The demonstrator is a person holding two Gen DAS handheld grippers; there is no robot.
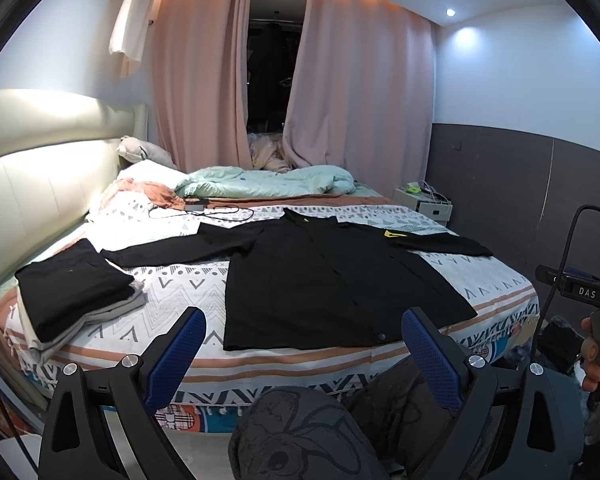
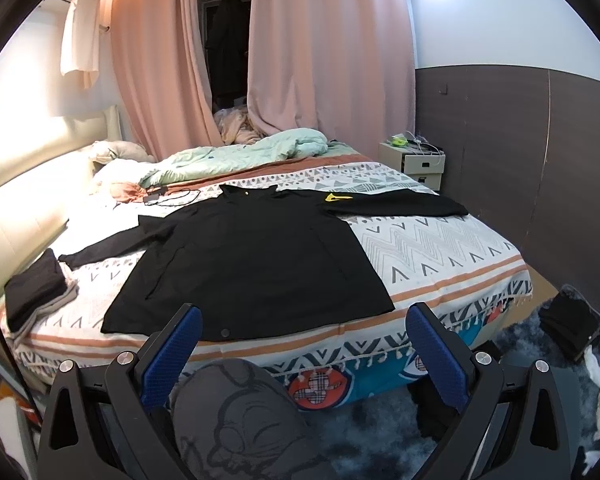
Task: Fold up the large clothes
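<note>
Jacket (image 1: 332, 276), black and spread flat on the bed (image 1: 180, 292), lies ahead of both spread, empty grippers, left gripper (image 1: 304, 354) and right gripper (image 2: 304, 350), collar far, hem nearest, roughly equally near to both.

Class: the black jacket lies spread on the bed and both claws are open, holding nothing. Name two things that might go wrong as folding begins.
1. The black jacket has its hem near the bed edge; tugging may slide it off.
2. A sleeve ends near the folded stack; swinging it might disturb the stack.
</note>
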